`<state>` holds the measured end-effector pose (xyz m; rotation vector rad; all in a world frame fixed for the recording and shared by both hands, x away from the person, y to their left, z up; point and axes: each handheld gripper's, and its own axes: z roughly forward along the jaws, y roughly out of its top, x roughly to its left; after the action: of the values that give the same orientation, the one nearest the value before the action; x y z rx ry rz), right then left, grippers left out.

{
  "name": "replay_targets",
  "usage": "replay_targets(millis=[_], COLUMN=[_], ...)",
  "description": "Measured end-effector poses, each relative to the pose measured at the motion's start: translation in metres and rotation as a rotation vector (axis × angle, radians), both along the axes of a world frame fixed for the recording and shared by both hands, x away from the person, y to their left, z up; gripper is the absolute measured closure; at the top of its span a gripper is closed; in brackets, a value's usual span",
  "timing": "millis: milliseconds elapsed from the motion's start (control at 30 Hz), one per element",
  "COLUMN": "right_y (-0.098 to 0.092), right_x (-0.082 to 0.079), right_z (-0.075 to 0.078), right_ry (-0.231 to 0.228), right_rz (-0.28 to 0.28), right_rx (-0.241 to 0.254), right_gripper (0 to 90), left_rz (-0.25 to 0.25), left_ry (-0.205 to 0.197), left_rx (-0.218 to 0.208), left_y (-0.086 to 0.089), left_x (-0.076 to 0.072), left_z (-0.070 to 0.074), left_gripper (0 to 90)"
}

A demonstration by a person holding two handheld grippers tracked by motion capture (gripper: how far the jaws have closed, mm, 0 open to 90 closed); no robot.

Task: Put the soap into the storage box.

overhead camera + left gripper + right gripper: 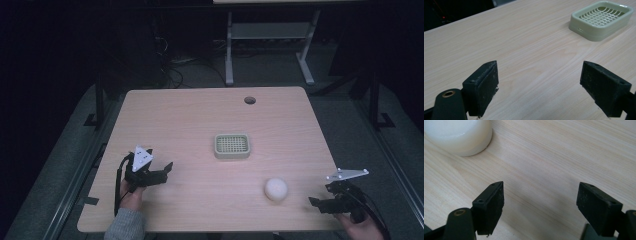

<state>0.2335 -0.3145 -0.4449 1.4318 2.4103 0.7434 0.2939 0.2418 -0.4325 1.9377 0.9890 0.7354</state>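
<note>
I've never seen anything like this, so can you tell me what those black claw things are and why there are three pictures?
They are grabbing tools. A person holds one in each hand: the left gripper and the right gripper. One picture looks down from above the wooden table. The other two come from small cameras riding on each tool, looking out between its two black jaws. On the table lie a pale green soap dish with a grid top and a round white soap. Both tools are open and hold nothing. The right one is nearest the soap.
</note>
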Motion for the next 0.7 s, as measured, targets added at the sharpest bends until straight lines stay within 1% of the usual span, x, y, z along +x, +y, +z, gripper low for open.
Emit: replay_targets(millis=[67, 100, 167, 200, 367, 400, 433, 500, 533, 633, 700], right_y=[0.001, 0.001, 0.002, 0.003, 0.011, 0.016, 0.018, 0.02, 0.023, 0.027, 0.028], right_x=[0.0, 0.0, 0.0, 0.001, 0.001, 0.002, 0.002, 0.003, 0.004, 0.005, 0.006], right_z=[0.0, 0.0, 0.001, 0.002, 0.005, 0.006, 0.006, 0.006, 0.007, 0.008, 0.008], right_ry=[0.006, 0.0, 0.006, 0.002, 0.013, 0.002, 0.0, 0.0, 0.016, 0.025, 0.018], right_rz=[0.003, 0.006, 0.008, 0.013, 0.033, 0.06, 0.068, 0.075, 0.078, 0.087, 0.096], right_rx=[0.001, 0.005, 0.013, 0.009, -0.011, -0.019, -0.022, -0.023, -0.021, -0.022, -0.025], right_gripper=[21.2, 21.2, 21.2, 21.2, 20.4, 19.9, 19.8, 19.9, 19.8, 19.5, 19.5], left_rz=[0.0, 0.001, -0.001, -0.001, -0.003, -0.01, -0.008, -0.01, -0.01, -0.008, -0.008], left_ry=[0.004, 0.009, 0.007, 0.009, 0.006, 0.006, 0.004, 0.002, -0.001, 0.005, 0.006], left_rx=[0.006, 0.007, 0.001, 0.001, -0.002, 0.001, -0.004, -0.003, -0.003, -0.004, -0.001], left_y=[0.0, 0.001, 0.001, 0.001, 0.001, 0.001, 0.0, 0.0, 0.0, 0.001, 0.001], left_x=[0.0, 0.0, 0.0, 0.0, -0.001, -0.001, -0.002, -0.002, -0.003, -0.002, -0.002], left_z=[0.0, 0.0, -0.001, -0.001, 0.0, 0.0, 0.0, 0.0, 0.001, 0.0, 0.0], left_gripper=[14.8, 14.8, 14.8, 14.8, 14.8, 14.8, 14.8, 14.8, 14.8, 14.8, 14.8])
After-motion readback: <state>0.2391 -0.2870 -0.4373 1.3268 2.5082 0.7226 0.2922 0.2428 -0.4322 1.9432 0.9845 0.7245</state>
